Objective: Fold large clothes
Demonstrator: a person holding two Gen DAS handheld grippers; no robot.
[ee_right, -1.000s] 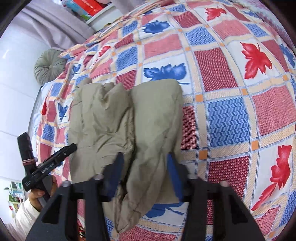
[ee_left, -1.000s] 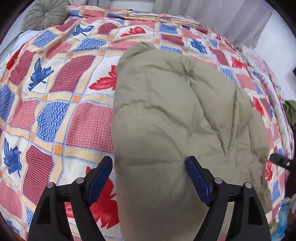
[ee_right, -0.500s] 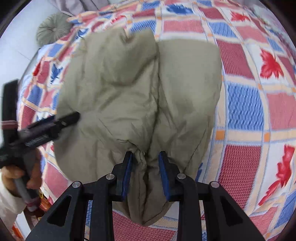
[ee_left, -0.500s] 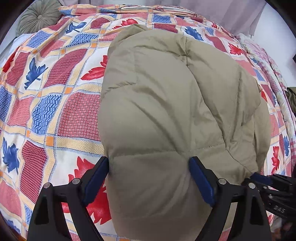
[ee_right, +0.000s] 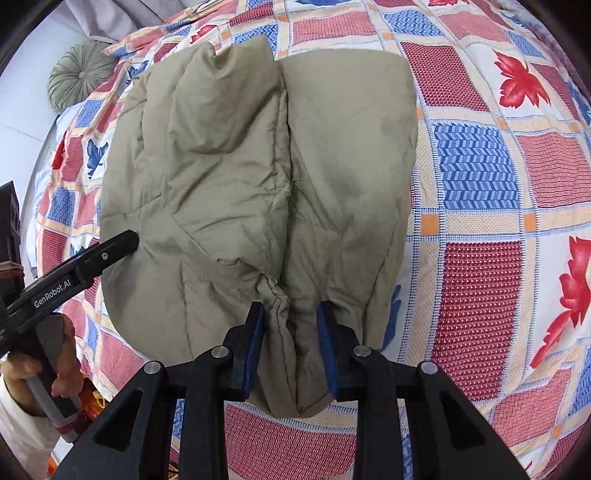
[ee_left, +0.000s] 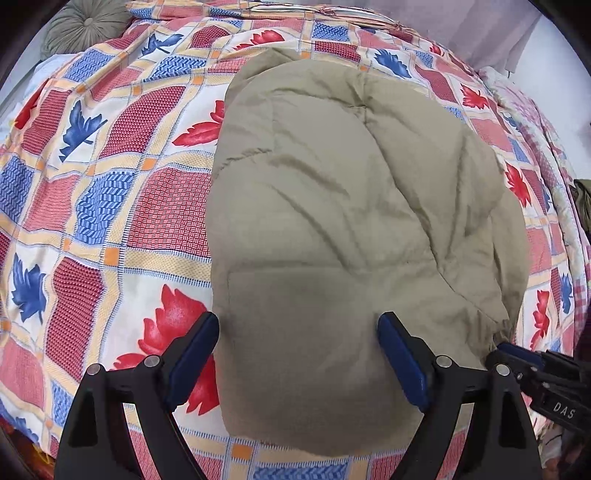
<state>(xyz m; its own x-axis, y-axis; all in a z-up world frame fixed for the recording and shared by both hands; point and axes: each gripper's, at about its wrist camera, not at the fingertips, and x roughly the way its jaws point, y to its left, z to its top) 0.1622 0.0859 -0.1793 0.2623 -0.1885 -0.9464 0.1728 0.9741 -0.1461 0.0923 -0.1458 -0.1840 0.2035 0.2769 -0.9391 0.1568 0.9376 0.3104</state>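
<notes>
Right tool (ee_right: 290, 347): jaws narrowed, pinching the gathered near hem of the padded khaki jacket (ee_right: 258, 166). Left tool (ee_left: 299, 365): jaws wide, straddling its near edge, gripping nothing. Jacket lies half-folded on the patterned bed (ee_left: 110, 184); likely light, puffy, slippery, so grip seams or hem.

A bed (ee_left: 110, 206) with a patchwork leaf-print cover fills the frame; a round green cushion (ee_left: 86, 26) lies upper left, grey curtains (ee_left: 461, 26) behind.
</notes>
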